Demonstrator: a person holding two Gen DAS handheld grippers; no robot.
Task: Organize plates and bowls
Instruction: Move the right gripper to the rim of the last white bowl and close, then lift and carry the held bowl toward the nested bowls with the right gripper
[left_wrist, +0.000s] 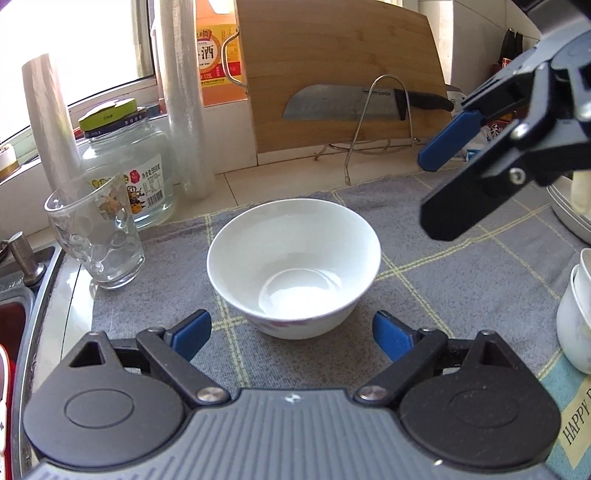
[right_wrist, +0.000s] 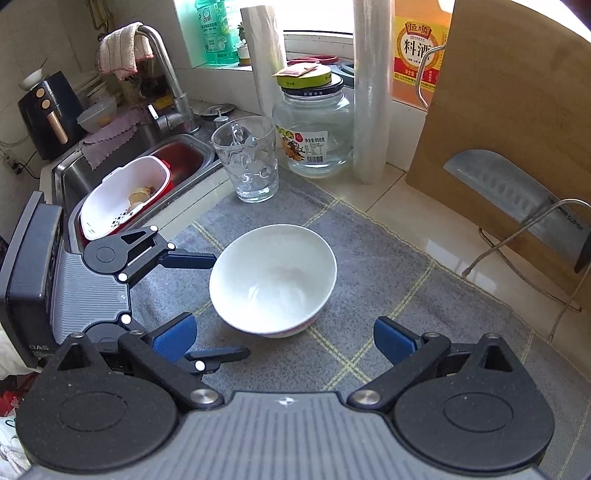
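A white bowl (left_wrist: 294, 266) with a pink pattern near its foot stands upright and empty on a grey checked cloth (left_wrist: 424, 236). My left gripper (left_wrist: 291, 332) is open, its blue pads either side of the bowl's near wall, not touching it. My right gripper (left_wrist: 432, 192) hangs open above and right of the bowl. In the right wrist view the bowl (right_wrist: 273, 278) lies just ahead of my open right gripper (right_wrist: 284, 339); the left gripper (right_wrist: 225, 306) sits at the bowl's left. More white bowls (left_wrist: 576, 317) stand at the right edge.
A drinking glass (left_wrist: 96, 236), a glass jar (left_wrist: 129, 166) and film rolls (left_wrist: 184, 103) stand left and behind. A cutting board (left_wrist: 340, 66) with a knife (left_wrist: 351, 103) leans in a wire rack at the back. The sink (right_wrist: 147, 173) with a white basket (right_wrist: 122, 192) lies left.
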